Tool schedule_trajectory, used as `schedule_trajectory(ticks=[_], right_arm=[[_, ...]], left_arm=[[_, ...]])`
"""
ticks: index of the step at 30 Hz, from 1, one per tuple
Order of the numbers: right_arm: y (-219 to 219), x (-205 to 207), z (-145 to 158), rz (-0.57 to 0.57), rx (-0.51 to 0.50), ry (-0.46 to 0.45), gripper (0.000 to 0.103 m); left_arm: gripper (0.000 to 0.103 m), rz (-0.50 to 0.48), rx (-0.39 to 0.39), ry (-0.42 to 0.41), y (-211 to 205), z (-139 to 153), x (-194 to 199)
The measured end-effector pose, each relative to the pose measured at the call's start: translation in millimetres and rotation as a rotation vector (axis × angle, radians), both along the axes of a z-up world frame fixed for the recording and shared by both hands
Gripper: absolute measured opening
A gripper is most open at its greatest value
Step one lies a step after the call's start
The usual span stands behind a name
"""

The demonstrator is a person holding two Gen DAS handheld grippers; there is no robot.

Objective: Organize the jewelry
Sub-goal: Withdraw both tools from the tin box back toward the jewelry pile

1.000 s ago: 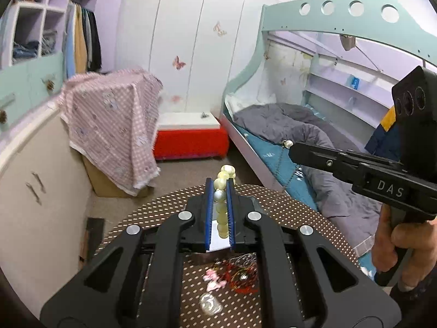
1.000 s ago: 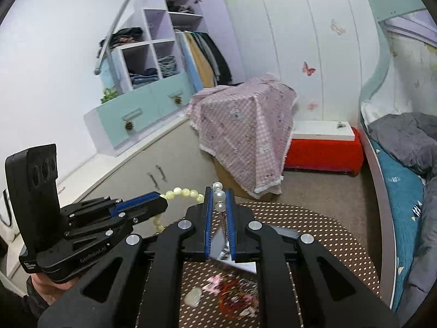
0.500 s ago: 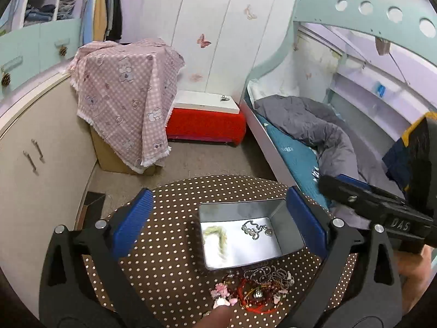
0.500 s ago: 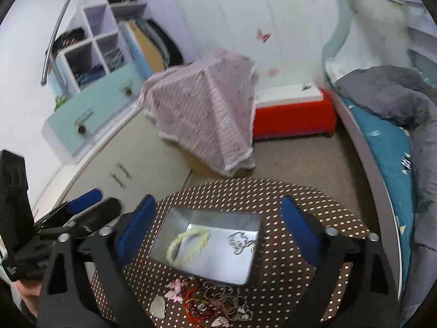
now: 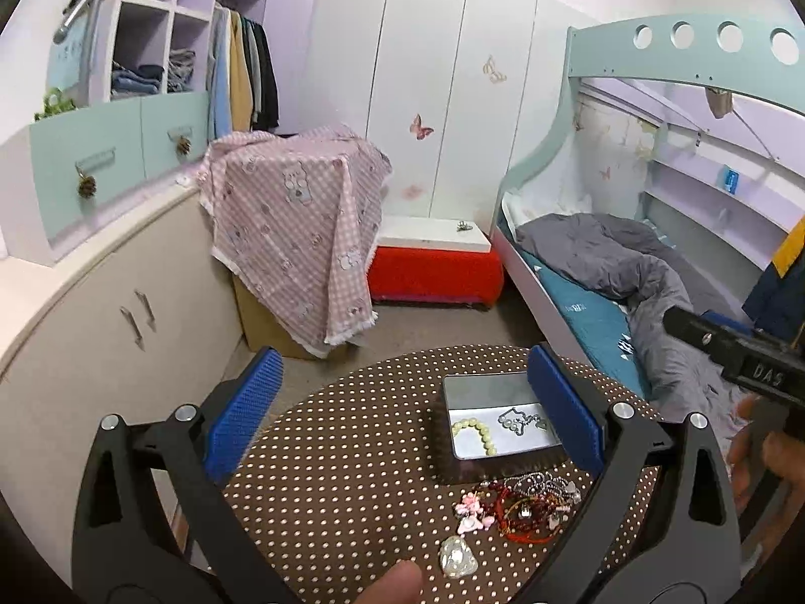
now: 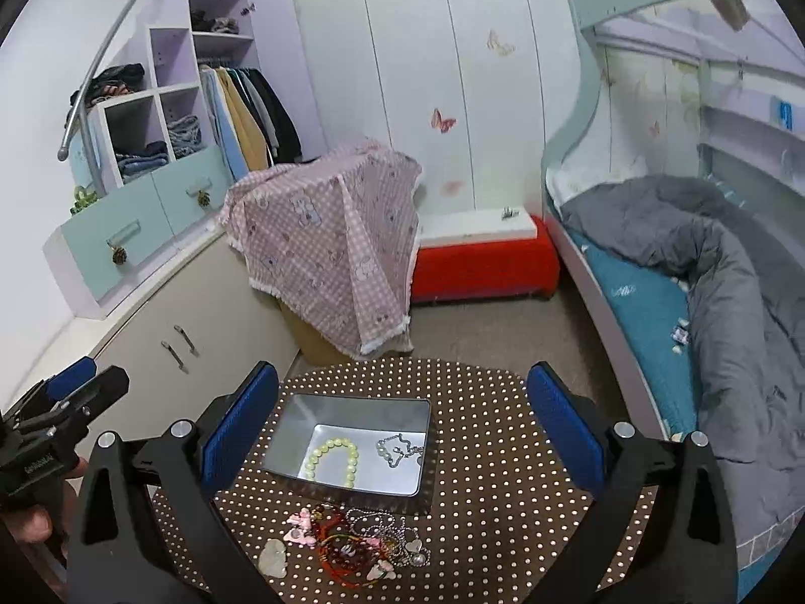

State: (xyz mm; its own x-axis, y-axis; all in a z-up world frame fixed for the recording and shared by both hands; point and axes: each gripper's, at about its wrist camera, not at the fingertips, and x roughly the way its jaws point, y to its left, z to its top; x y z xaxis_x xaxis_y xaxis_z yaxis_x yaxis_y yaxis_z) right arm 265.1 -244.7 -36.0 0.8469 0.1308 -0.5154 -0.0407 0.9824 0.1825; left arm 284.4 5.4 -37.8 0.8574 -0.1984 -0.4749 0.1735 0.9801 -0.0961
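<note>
Round surface (image 6: pixel 483 453), brown cover with white dots. Directly on it: open metal tin (image 6: pixel 352 415), rectangular, toward far side. Near edge, just beside tin: tangled pile of jewelry (image 6: pixel 362 543), red cords, silver chains, pink pieces. Pale stone pendant (image 6: pixel 272 557) lies left of pile, apart from tin.

Brown white-dotted table cover (image 6: pixel 483 458), silver-grey tin (image 6: pixel 352 415) holding pale yellow-green bead bracelet (image 6: pixel 334 460) and silver chain (image 6: pixel 400 450), red/pink/silver jewelry pile (image 6: pixel 352 538), blue gripper pads (image 6: pixel 236 433), pink checked cloth (image 6: pixel 327 246), red bench (image 6: pixel 483 267), teal sheet (image 6: pixel 644 312).
</note>
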Motion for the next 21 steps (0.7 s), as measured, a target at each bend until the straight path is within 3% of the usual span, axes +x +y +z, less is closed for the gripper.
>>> schedule_trajectory(ticks=[10, 21], right_arm=[[8.4, -52.9, 33.5, -0.011, -0.039, -0.110, 0.095], [9.6, -97.2, 22.0, -0.047, -0.093, -0.140, 0.095]], left_arm=[[0.096, 0.062, -0.026, -0.072, 8.1, 21.9, -53.8], [0.096, 0.052, -0.014, -0.088, 3.9, 7.0, -93.9]])
